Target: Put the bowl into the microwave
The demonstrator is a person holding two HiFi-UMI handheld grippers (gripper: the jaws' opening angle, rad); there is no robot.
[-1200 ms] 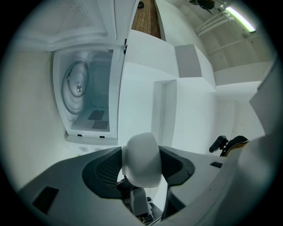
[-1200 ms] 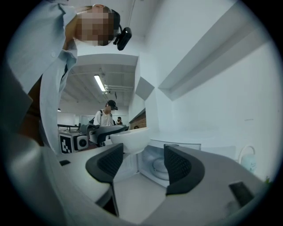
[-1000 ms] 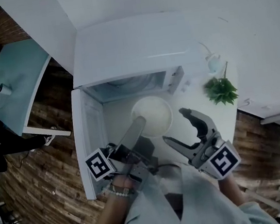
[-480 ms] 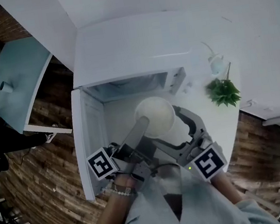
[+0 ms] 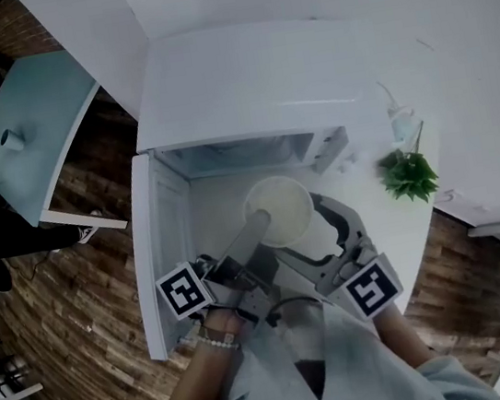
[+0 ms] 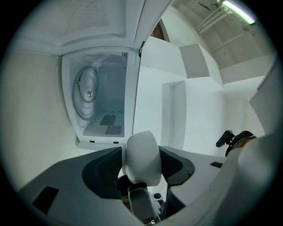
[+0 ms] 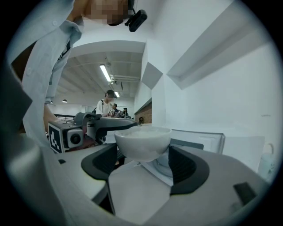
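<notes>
A white bowl (image 5: 279, 209) is in front of the open microwave (image 5: 233, 85). My left gripper (image 5: 256, 224) reaches it from the left, turned on its side. It is shut on the bowl (image 6: 141, 159), one jaw over the rim and one under the base. My right gripper (image 5: 296, 225) comes from the right and stands wide open around the bowl (image 7: 142, 141). Its jaws have opened wider within the last second, and its pads flank the bowl's sides without a visible squeeze. The left gripper (image 7: 88, 126) shows beside the bowl in the right gripper view. Whether the bowl rests on the counter I cannot tell.
The microwave door (image 5: 151, 256) is swung fully open to the left, and the cavity with its glass turntable (image 6: 88, 92) faces me. A small potted plant (image 5: 409, 175) and a pale bottle (image 5: 397, 126) stand on the counter to the right. People stand far off in the room.
The right gripper has swung in from the right, where it stood apart from the bowl, and now straddles it. The left gripper and the bowl have sunk slightly.
</notes>
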